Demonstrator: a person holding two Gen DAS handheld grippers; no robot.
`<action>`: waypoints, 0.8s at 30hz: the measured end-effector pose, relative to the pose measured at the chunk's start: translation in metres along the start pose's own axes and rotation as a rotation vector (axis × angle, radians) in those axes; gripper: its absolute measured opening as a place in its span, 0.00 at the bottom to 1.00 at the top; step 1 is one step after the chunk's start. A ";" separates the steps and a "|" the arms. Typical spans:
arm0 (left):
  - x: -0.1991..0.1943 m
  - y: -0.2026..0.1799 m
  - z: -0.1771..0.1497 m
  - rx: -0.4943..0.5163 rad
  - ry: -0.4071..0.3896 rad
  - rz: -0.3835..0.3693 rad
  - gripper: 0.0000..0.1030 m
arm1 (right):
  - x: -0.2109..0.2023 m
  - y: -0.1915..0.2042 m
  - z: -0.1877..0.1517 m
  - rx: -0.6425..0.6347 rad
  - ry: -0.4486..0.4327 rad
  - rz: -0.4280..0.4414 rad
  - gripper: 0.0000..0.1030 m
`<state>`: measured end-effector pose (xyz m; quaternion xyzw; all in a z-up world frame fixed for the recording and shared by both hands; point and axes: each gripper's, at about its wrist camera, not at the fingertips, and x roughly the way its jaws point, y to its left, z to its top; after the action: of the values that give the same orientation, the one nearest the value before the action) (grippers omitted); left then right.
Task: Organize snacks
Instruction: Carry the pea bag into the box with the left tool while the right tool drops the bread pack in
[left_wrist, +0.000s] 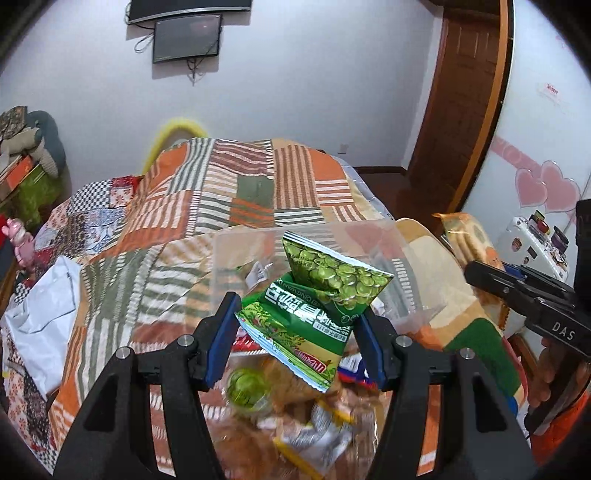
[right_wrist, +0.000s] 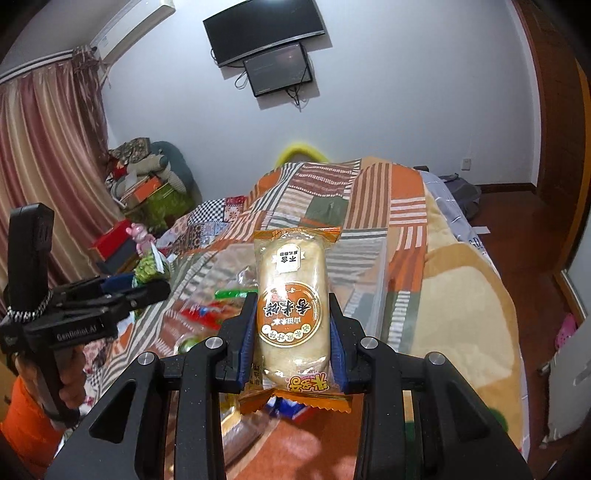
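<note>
A clear plastic box sits on the bed, on its patchwork blanket near the foot edge, with loose snack packets heaped just before it. The left hand-held gripper is clamped on a green pea packet, raised in front of the box. The right hand-held gripper pinches an orange-trimmed rice cake packet upright above the bed. The heaped packets are blurred and partly hidden behind the fingers.

White walls, wall-mounted screens, striped patchwork bedspread, pink curtains, wooden door, reddish floor.
</note>
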<state>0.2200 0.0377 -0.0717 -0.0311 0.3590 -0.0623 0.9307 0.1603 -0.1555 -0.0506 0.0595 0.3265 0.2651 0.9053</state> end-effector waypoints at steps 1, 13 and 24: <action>0.003 0.000 0.001 0.001 0.001 -0.002 0.58 | 0.002 -0.001 0.001 0.003 0.000 0.000 0.30; 0.064 -0.010 0.012 -0.002 0.082 -0.020 0.58 | 0.054 -0.012 0.004 0.031 0.082 -0.038 0.30; 0.098 -0.008 0.009 -0.007 0.139 -0.003 0.58 | 0.083 -0.015 -0.005 0.018 0.162 -0.062 0.30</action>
<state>0.2972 0.0165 -0.1289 -0.0305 0.4227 -0.0642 0.9035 0.2175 -0.1258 -0.1049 0.0360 0.4027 0.2377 0.8832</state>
